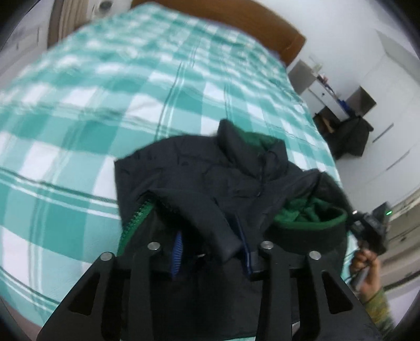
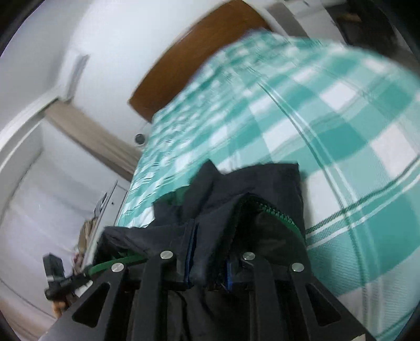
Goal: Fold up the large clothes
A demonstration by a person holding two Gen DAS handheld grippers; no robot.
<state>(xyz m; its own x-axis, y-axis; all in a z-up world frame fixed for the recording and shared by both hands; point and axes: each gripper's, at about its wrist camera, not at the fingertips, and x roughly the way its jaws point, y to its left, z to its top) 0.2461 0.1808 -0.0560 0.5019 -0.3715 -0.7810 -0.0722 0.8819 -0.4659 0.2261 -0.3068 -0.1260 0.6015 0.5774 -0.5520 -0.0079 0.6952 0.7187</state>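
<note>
**On the checked bed, a dark jacket caught in both claws**

At six o'clock in the left wrist view, the left gripper (image 1: 212,262) stands partly open, a fold of the black jacket (image 1: 210,178) bunched between its blue-padded fingers; whether the pads press it I cannot tell. The right gripper (image 2: 207,267), nearly closed, pinches a fold of the same jacket (image 2: 252,183). Its green zipper (image 1: 136,217) and green lining (image 1: 307,212) show. At four o'clock a hand (image 1: 367,270) carries the other tool. Beyond spreads the teal-and-white checked bedspread (image 1: 131,105), blurred, then the brown headboard (image 1: 236,18) at twelve, and a white cabinet (image 1: 323,91) at two.
</note>
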